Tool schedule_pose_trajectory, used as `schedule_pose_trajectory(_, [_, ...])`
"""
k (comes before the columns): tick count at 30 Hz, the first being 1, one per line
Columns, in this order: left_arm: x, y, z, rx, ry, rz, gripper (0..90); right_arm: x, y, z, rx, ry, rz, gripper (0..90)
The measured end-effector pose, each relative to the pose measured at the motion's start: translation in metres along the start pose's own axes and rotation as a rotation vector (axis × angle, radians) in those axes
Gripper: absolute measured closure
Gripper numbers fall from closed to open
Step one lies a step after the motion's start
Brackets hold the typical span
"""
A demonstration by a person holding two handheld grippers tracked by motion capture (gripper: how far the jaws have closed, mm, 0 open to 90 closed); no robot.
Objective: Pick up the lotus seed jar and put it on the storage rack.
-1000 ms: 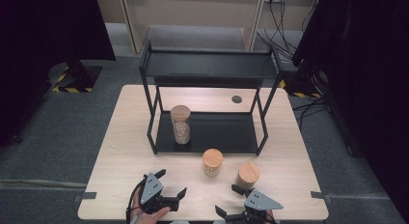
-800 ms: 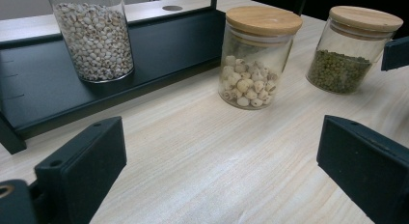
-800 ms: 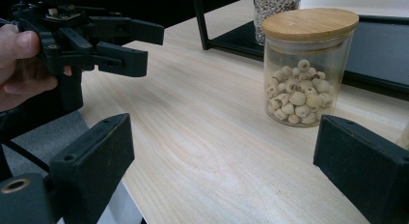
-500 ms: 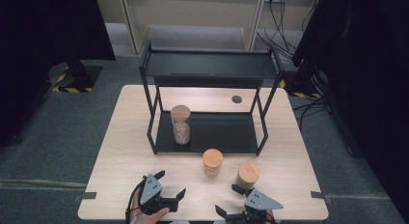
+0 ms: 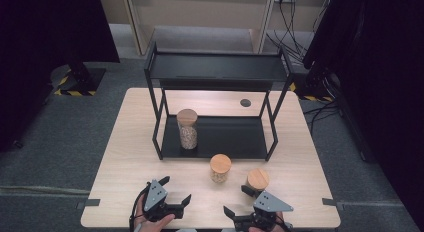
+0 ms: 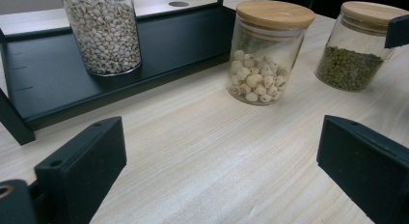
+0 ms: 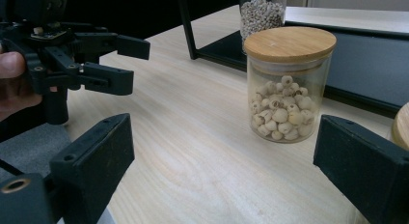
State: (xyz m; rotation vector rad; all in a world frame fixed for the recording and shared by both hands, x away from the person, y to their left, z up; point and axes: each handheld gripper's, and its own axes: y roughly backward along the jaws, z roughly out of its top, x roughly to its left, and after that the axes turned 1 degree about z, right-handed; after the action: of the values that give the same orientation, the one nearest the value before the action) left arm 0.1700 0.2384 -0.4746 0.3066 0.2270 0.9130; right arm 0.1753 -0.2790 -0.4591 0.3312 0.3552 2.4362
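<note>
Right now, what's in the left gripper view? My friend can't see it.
A short jar of pale round seeds stands on the wooden table between the open left gripper's black jaws. A green-bean jar stands right; a tall grain jar sits on a black shelf.

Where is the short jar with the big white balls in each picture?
High view: the jar stands low in the middle, in front of the black shelf.
Left gripper view: upper middle, right of center.
Right gripper view: right of center.
Shared landmark: the black shelf behind it.
</note>
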Motion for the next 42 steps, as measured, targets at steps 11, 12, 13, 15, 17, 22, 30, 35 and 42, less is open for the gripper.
schedule_pose_trajectory(11, [0.001,-0.001,-0.001,0.004,0.003,-0.002,2.8,0.004,-0.013,0.012,0.015,0.005,-0.042,7.7])
schedule_pose_trajectory(12, [0.001,0.0,-0.001,0.004,0.002,-0.002,2.8,0.005,-0.015,0.014,0.018,0.013,-0.048,7.8])
schedule_pose_trajectory(13, [0.001,0.0,-0.001,0.004,0.002,-0.003,2.8,0.007,-0.016,0.016,0.021,0.02,-0.055,7.8])
schedule_pose_trajectory(15, [0.0,0.0,-0.001,0.005,0.001,-0.006,2.8,0.01,-0.02,0.021,0.029,0.03,-0.072,8.0])
schedule_pose_trajectory(17, [-0.001,0.0,-0.001,0.003,-0.002,-0.011,2.8,0.014,-0.024,0.024,0.041,0.039,-0.095,8.2])
schedule_pose_trajectory(22, [-0.001,0.001,0.0,0.001,-0.006,-0.013,2.8,0.021,-0.034,0.031,0.058,0.046,-0.131,8.3])
schedule_pose_trajectory(30, [-0.001,0.004,0.0,-0.016,-0.004,-0.006,2.8,0.028,-0.052,0.038,0.09,0.037,-0.196,8.5])
schedule_pose_trajectory(35, [0.0,0.005,0.001,-0.019,-0.003,-0.004,2.8,0.031,-0.059,0.039,0.094,0.037,-0.226,8.8])
schedule_pose_trajectory(42, [0.0,0.007,0.001,-0.022,-0.005,-0.002,2.8,0.036,-0.069,0.045,0.096,0.058,-0.249,8.9])
